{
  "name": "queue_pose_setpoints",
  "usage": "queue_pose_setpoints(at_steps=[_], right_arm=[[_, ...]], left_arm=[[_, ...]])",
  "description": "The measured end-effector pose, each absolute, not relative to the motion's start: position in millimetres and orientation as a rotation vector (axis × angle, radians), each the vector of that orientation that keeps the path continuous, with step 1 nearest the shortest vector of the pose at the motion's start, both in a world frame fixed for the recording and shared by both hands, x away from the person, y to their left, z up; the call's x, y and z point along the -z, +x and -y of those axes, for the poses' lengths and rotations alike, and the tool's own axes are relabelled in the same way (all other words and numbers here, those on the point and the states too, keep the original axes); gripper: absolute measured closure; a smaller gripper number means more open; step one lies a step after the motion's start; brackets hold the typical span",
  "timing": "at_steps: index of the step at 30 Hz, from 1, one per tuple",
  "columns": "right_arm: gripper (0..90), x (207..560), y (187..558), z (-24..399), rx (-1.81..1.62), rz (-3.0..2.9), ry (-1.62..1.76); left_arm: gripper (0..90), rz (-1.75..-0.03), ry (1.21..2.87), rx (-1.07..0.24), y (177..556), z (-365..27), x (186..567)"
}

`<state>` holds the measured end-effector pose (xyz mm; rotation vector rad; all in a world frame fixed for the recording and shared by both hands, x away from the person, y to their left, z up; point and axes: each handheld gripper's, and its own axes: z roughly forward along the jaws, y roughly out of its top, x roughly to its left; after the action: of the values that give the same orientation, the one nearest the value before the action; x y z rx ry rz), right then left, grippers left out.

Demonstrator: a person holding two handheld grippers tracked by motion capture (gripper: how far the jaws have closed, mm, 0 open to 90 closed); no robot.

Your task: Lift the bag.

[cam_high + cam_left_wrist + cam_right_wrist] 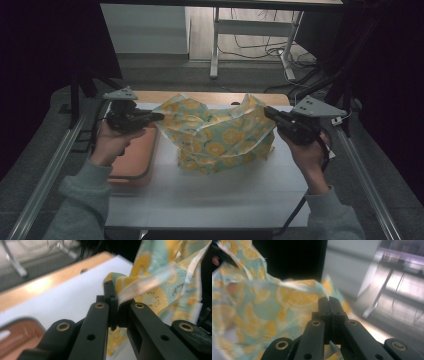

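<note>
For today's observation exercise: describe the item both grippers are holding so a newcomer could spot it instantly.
Start at the white table. Above its middle, a crumpled cloth hangs between the left gripper and the right gripper, each shut on an upper edge. Its pale teal fabric printed with yellow citrus slices sets it apart from the plain orange tray on its left.

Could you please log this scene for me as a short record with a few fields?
held item: cloth, lemon print, lifted by two top corners, lower part on table
left gripper: shut on cloth
right gripper: shut on cloth
cloth shape: sagging between the grippers
nearby: tray, left of cloth
</note>
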<state>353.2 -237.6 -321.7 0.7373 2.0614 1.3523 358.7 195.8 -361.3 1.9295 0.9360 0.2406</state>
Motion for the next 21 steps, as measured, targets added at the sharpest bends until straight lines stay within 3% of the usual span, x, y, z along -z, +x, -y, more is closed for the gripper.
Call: queue_pose_setpoints(at_steps=[6,8,9,11,12,14,16,21], right_arm=[[90.0,395,399,236,-1.239,-2.187,0.902],[89.4,413,408,235,-1.238,-2.224,0.933],[86.5,418,410,235,-1.238,-2.233,0.944],[67.6,421,410,235,-1.282,-2.229,0.952],[62.7,418,408,237,-1.31,-2.211,0.952],[52.5,409,401,244,-1.353,-2.17,0.929],[44.8,400,392,253,-1.378,-2.145,0.92],[41.5,391,365,269,-1.439,-2.157,0.874]], left_arm=[[87.5,-1.049,2.018,-0.162,389,-184,413],[81.9,-1.064,2.026,-0.162,391,-181,421],[70.4,-1.068,2.022,-0.177,390,-181,423],[34.4,-1.072,2.003,-0.254,384,-185,421],[23.9,-1.058,1.983,-0.264,380,-190,419],[13.4,-1.024,1.938,-0.247,370,-203,412],[12.0,-1.005,1.904,-0.26,357,-215,407],[13.6,-0.976,1.926,-0.281,325,-223,411]])
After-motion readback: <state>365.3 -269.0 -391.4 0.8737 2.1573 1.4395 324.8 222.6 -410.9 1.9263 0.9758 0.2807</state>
